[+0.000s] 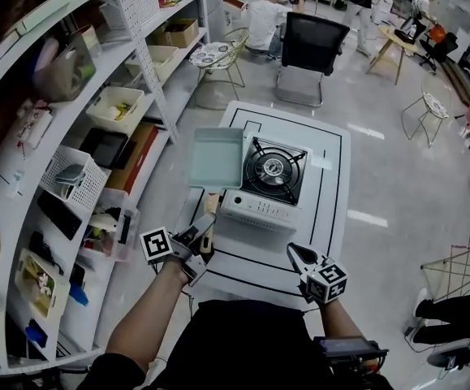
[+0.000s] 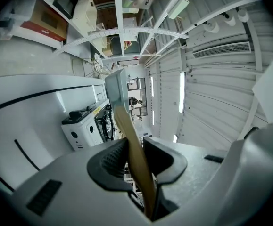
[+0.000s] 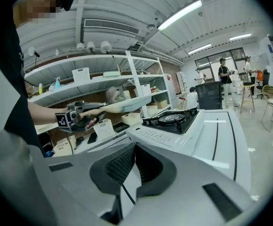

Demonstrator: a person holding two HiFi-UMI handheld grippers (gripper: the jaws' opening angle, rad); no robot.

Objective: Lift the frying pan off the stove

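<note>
A: Where is the pale green square frying pan (image 1: 216, 158) relative to the left gripper (image 1: 204, 232)?

B: Straight ahead of it. The pan's light wooden handle (image 1: 211, 204) runs back between the jaws, which are clamped on it at a narrow gap. The left gripper view shows the stick wedged between both black pads.

A: And relative to the white portable gas stove (image 1: 269, 181)?

B: Off it. From the head view the pan sits just beside the stove's left side, over the left edge of the white table with black lines (image 1: 332, 185). The right gripper view shows it in the air, about level, higher than the stove top and clear of the round black burner (image 1: 273, 169).

A: How does the pan look?

B: Shallow, with straight low walls and a flat matt inside, all one colour. The handle is plain pale wood.

A: The right gripper (image 1: 298, 254)?

B: Low at the near edge of the table, well apart from the pan, its pads pressed together with nothing in them.

A: Any containers?

B: On the white metal shelves (image 1: 149, 51) at left, a cream tray (image 1: 117, 106) holds small yellowish things, and a white perforated basket (image 1: 76, 177) holds a grey object I cannot identify.
</note>
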